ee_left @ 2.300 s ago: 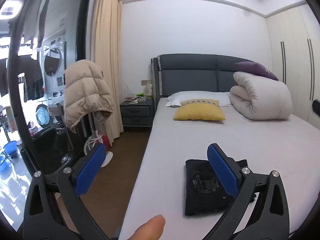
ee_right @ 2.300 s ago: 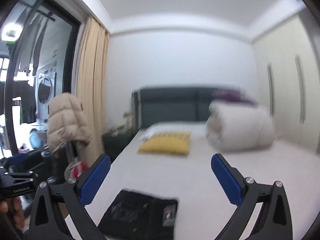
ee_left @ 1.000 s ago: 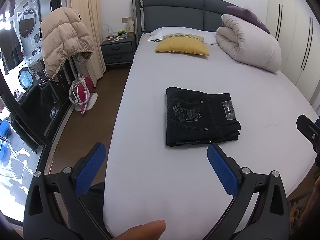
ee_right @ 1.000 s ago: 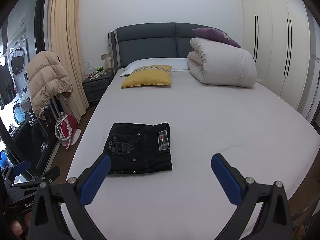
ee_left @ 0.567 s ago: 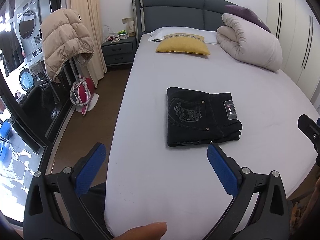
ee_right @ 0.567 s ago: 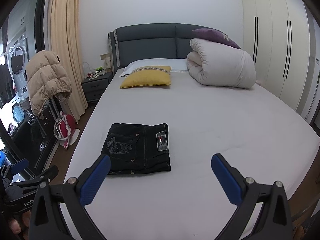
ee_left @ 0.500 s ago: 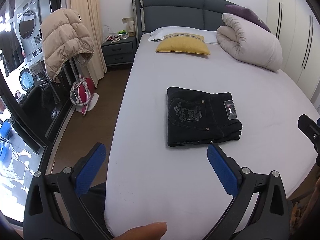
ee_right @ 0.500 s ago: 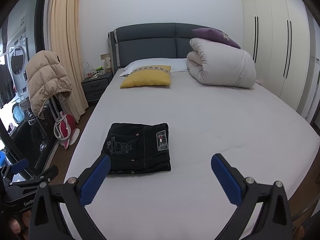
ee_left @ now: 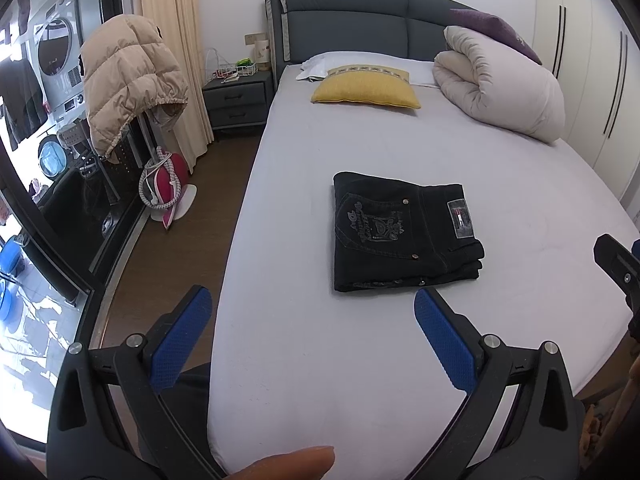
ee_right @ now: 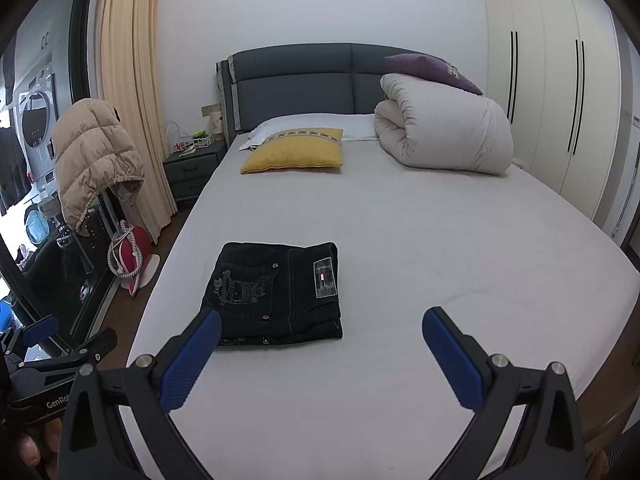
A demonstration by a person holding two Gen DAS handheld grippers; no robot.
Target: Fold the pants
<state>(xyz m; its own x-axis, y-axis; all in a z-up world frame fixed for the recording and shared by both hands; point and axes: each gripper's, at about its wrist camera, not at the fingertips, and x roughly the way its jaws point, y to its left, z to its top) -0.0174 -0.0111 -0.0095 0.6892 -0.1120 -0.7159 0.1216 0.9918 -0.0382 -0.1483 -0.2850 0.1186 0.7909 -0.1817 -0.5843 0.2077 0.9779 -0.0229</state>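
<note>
The black pants [ee_left: 402, 234] lie folded into a flat, compact rectangle on the pale sheet of the bed [ee_left: 400, 360], toward its near left side, with an embroidered back pocket and a small rectangular label facing up. The stacked layers show along the edge closest to the foot of the bed. Both tools are held above the foot end, clear of the cloth. The left gripper [ee_left: 316, 340] has its jaws spread wide with nothing between them, the blue pads [ee_left: 444, 342] flanking bare sheet just short of the pants. The right gripper [ee_right: 320, 360] likewise has its jaws wide apart and empty, with its left pad seen just in front of the pants' near corner. A fingertip shows at the bottom edge of the left view. Farther up the bed sit a yellow pillow [ee_right: 296, 151] and a rolled white duvet [ee_right: 444, 134] against the grey headboard [ee_right: 296, 80]. A beige puffer jacket [ee_left: 128, 80] hangs on a stand beside the bed on the left, near a dark nightstand [ee_left: 236, 102].
</note>
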